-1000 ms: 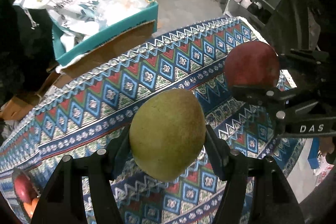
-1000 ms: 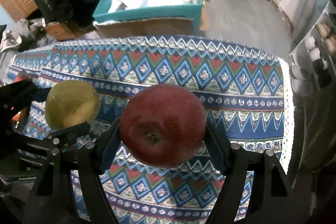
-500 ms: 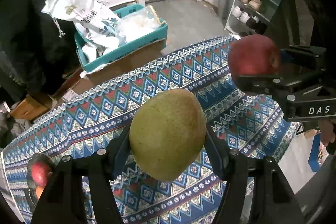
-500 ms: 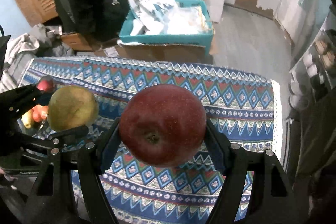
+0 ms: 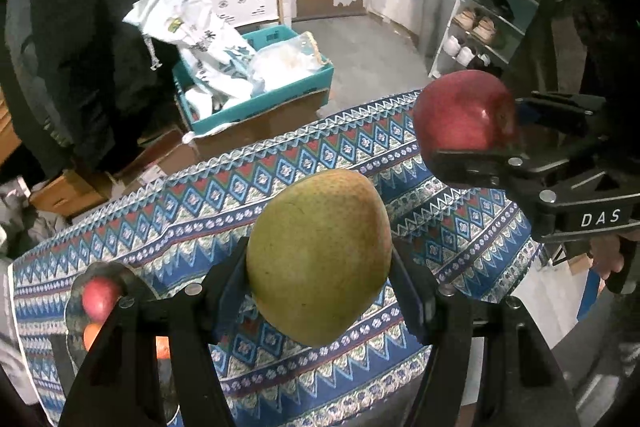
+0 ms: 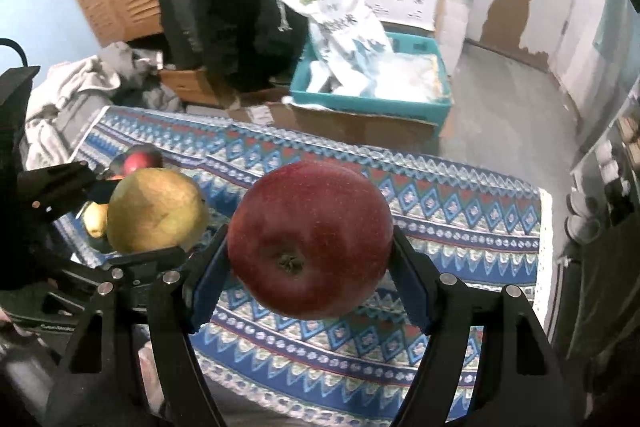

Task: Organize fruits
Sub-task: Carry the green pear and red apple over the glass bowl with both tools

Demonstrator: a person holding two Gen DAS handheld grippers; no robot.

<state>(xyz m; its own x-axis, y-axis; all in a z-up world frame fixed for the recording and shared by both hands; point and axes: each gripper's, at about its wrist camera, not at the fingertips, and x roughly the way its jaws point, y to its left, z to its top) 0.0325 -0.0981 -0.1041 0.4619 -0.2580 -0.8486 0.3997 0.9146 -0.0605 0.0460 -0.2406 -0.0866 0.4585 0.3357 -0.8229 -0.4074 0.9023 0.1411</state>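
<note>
Left gripper (image 5: 320, 259): black plastic fingers with bolt heads, pinching the pear from both sides; the fruit hangs clear above the bench.
Pear (image 5: 320, 255): yellow-green, matt skin finely freckled with brown, egg-shaped; its long axis runs roughly up and down in the left wrist view, tilted a little, the narrower end at the bottom. No stem shows.
Right gripper (image 6: 310, 251): same black build with blue pads (image 6: 208, 279), clamped on the apple at its left and right flanks, also held above the bench.
Apple (image 6: 310, 243): deep red, glossy with pale speckles, round and slightly flattened; the dried calyx faces the camera and a little downward, so its core axis points along the gripper toward the lens.
Relation: from the right wrist, the pear sits to the left of the apple and near it; the two fruits are apart.
Bench cloth (image 5: 224, 195): woven-looking fabric with blue, red and white diamond and zigzag bands, a pale lace-like edge; it lies flat over the bench.
Fruit bowl (image 5: 76, 307): dark, rounded, at the left end of the bench; holds a small red fruit (image 5: 100, 297) and orange pieces, partly hidden by the fingers.
Crate (image 6: 372, 103): teal plastic, rectangular, on a cardboard box beyond the bench, with crumpled white printed bags inside.
</note>
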